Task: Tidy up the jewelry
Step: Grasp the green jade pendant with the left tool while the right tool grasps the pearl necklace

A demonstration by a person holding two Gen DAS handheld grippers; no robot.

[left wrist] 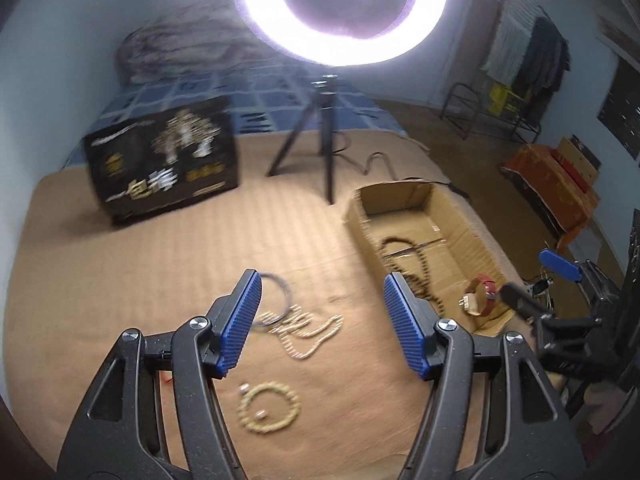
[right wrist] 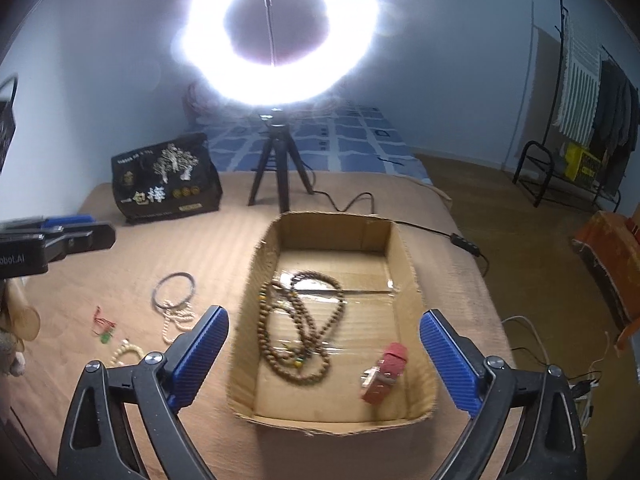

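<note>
Looking from the left wrist, I see my left gripper (left wrist: 322, 320) with its jaws spread wide and empty above the brown mat (left wrist: 120, 280). Nearest lies a pale bead bracelet (left wrist: 268, 410), then a cream necklace (left wrist: 308, 332) and a metal bangle (left wrist: 276, 296) at 12 o'clock. Only the right wrist view shows well inside the cardboard box (right wrist: 404, 256): brown prayer beads (right wrist: 304, 328) and a red watch (right wrist: 386, 372). My right gripper (right wrist: 324, 358) is also wide apart, holding nothing. Farther, a ring light (right wrist: 276, 28) glares.
</note>
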